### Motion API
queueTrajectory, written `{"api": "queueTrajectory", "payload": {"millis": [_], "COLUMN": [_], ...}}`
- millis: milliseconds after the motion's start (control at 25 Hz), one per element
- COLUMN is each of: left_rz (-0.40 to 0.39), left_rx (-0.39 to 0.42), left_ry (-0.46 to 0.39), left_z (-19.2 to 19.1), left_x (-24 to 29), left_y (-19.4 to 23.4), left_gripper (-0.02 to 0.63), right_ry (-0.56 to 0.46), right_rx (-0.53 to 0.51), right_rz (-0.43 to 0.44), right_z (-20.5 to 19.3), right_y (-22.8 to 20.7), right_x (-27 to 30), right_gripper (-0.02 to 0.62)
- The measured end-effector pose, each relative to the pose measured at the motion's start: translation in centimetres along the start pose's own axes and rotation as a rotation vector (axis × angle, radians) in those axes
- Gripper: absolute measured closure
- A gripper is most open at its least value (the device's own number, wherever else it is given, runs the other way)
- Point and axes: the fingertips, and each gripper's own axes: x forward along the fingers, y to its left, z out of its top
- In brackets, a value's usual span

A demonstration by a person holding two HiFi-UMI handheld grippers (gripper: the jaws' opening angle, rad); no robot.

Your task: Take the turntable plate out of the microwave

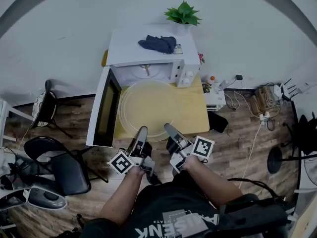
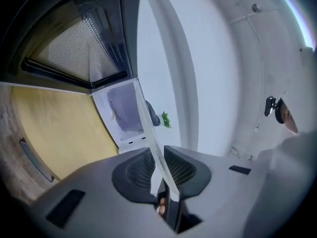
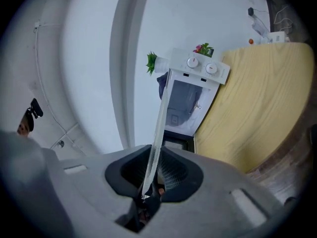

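grey left gripper [image 1: 142, 132], lower centre of the head view: jaws closed on the near rim of the plate [image 1: 146, 108]; its own view shows the rim edge-on between the mesh pads.
grey right gripper [image 1: 169, 128], just right of the first: jaws closed on the same near rim, which again shows edge-on between the pads.
plate: clear glass, round, at frame centre. it is carried by both grippers over the table [image 1: 195, 110], outside the microwave [image 1: 148, 46] and just below its opening.
microwave: white, upper centre, at the far edge of the table. the door [image 1: 103, 110] is swung open to the left, and two dials [image 3: 200, 66] sit on the control panel.
cloth [image 1: 158, 43]: dark blue, crumpled, lying on the microwave top.
plant [image 1: 183, 14]: green, top centre, behind the microwave against the white wall.
table: pale yellow wood, centre.
chair [image 1: 69, 170]: black, lower left, on the wood floor.
cables [image 1: 247, 100]: tangled on the floor at the right, beside the table.
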Motion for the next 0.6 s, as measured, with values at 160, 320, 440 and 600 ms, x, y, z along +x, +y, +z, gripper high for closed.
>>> {"api": "queueTrajectory", "payload": {"millis": [160, 320, 440, 600], "left_rz": [-0.037, -0.048, -0.058, -0.06], "left_rx": [-0.004, 0.008, 0.022, 0.057], "left_ry": [0.029, 0.035, 0.031, 0.032], "left_z": [-1.6, -2.7, -3.6, -4.6], "left_x": [-0.8, -1.2, -1.1, -0.6], "left_y": [-2.2, -4.0, -5.6, -7.2], "left_gripper": [0.549, 0.549, 0.549, 0.549], "right_ry": [-0.004, 0.01, 0.03, 0.051], "right_rx": [-0.036, -0.038, -0.031, -0.053], "right_rz": [0.011, 0.044, 0.062, 0.104], "right_z": [-0.3, -0.1, 0.3, 1.4], "right_y": [2.2, 4.0, 5.0, 6.5], "right_x": [-1.8, -3.0, -3.9, -4.7], "right_gripper": [0.543, 0.541, 0.54, 0.538]}}
